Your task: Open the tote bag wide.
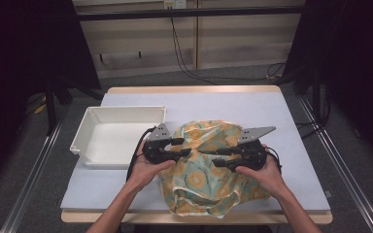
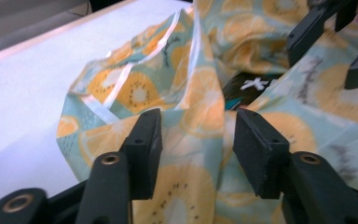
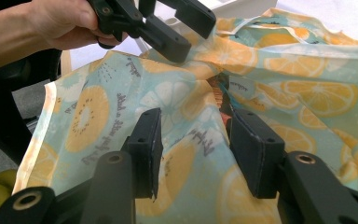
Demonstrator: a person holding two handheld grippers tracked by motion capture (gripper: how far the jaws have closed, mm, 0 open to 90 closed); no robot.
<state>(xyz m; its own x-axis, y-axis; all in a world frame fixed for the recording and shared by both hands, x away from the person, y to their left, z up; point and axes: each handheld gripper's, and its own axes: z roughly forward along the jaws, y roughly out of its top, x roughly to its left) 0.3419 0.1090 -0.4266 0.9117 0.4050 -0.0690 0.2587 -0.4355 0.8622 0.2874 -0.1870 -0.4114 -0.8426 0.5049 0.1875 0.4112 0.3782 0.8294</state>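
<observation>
Both forearms enter from below. The left gripper (image 1: 184, 147) and right gripper (image 1: 217, 158) point inward at each other, held level, each with its jaws parted, pads pressing nothing.

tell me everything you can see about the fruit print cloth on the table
The pale teal cloth printed with orange and kiwi slices looks like thin cotton, edged in white binding, with a small label showing in the right gripper view. It lies crumpled in a loose heap on the light table top, near the front edge and right of the white plastic tray. The left gripper and the right gripper reach over it, each with cloth between parted jaws.
</observation>
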